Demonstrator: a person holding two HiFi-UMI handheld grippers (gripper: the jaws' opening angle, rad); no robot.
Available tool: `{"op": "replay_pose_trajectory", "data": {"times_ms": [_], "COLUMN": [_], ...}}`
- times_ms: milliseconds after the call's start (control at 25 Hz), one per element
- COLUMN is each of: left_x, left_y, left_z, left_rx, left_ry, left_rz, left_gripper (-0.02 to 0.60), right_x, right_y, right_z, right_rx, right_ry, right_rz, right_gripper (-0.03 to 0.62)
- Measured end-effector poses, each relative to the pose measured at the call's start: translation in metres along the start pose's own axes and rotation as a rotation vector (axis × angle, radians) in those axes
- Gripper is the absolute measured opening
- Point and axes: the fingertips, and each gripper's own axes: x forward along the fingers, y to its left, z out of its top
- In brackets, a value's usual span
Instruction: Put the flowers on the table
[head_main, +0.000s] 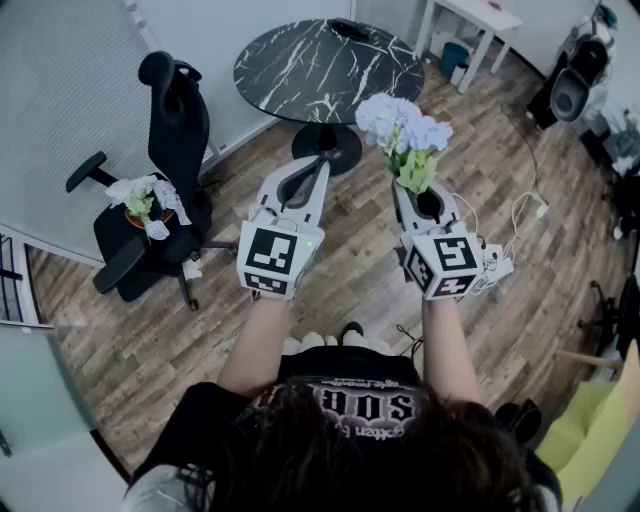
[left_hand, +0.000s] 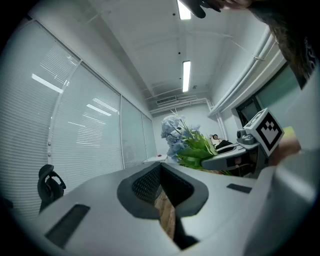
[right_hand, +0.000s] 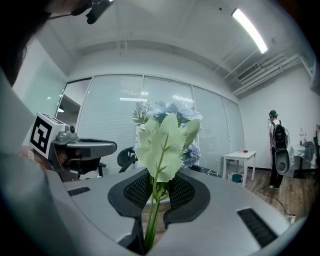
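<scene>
Right gripper (head_main: 420, 195): my jaws are clamped on the green stems of the flowers (head_main: 403, 125); in the right gripper view the stems pass between the pads (right_hand: 131, 191) and the leaves rise above them.
Left gripper (head_main: 318, 165): my jaws are together with nothing between them; through the slit I see only floor.
Flowers, place: held in the air over the wooden floor, to the right of my left gripper and not yet over the table (head_main: 300, 70).
Bearing: the round black marbled table lies far ahead of both grippers, slightly left of the flowers.
Long axis: I judge that the stems stand about upright, heads on top, crosswise to my level jaws.
Nearer hand: the right, which already carries the load; the left is free.
Coming move, as I judge it: carry the right gripper forward until the flowers are above the top, then lower them.
Flowers, look: pale blue and lilac clustered heads over broad, toothed, light green leaves; thin green stems, and their lower ends are hidden.
Also in view: a black chair (head_main: 175, 130) at the left, with a second small bunch (head_main: 140, 205) on its seat.
</scene>
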Motion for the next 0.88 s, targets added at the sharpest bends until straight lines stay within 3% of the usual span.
{"op": "replay_pose_trajectory", "data": {"times_ms": [880], "left_x": [0.058], "left_y": [-0.045], "left_z": [0.000], "left_rx": [-0.006], "left_ry": [0.001], "left_rz": [0.026], "left_gripper": [0.003], "right_x": [-0.012], "right_y": [-0.088], "right_z": [-0.007], "right_rx": [0.008], "right_ry": [0.014], "right_rz": [-0.005], "right_gripper": [0.083]}}
